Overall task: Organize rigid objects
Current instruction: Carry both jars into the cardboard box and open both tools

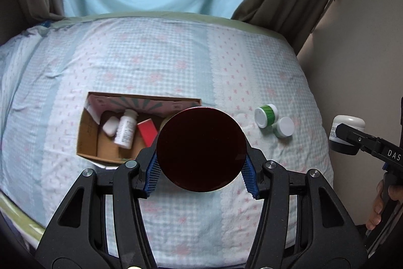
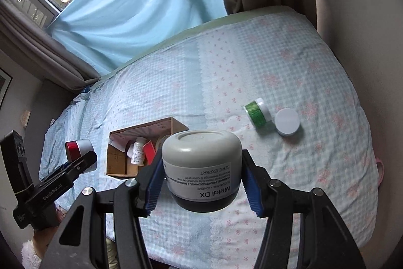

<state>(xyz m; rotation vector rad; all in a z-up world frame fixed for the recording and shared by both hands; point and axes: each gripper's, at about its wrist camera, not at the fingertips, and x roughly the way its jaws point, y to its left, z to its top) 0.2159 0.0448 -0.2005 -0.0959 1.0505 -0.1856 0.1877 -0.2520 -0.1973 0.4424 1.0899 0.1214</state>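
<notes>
Left wrist view: the red-lidded jar [image 1: 201, 149] sat pinched between the blue pads [image 1: 152, 174] of your left gripper [image 1: 201, 173], lid face toward the camera, held clear above the bed [image 1: 252, 62]. The cardboard box [image 1: 87, 135] lay just beyond and to the left of that jar, its long axis running left to right across the view, and it already held a white bottle [image 1: 126, 129], a red block [image 1: 147, 134] and a small white case [image 1: 110, 125]. Your left hand was the nearer one to the box.

In the right wrist view, your right gripper [image 2: 202, 183] was clamped on the grey tub [image 2: 201, 168], label upside down, also off the bed. The box stood ahead and to the left of it. Two green-banded pots [image 2: 257, 112] lay touching each other on the cover [image 2: 327, 168], well apart from the box on its right.

I judged that the next placement depended on carrying both loads leftward over the box opening.
</notes>
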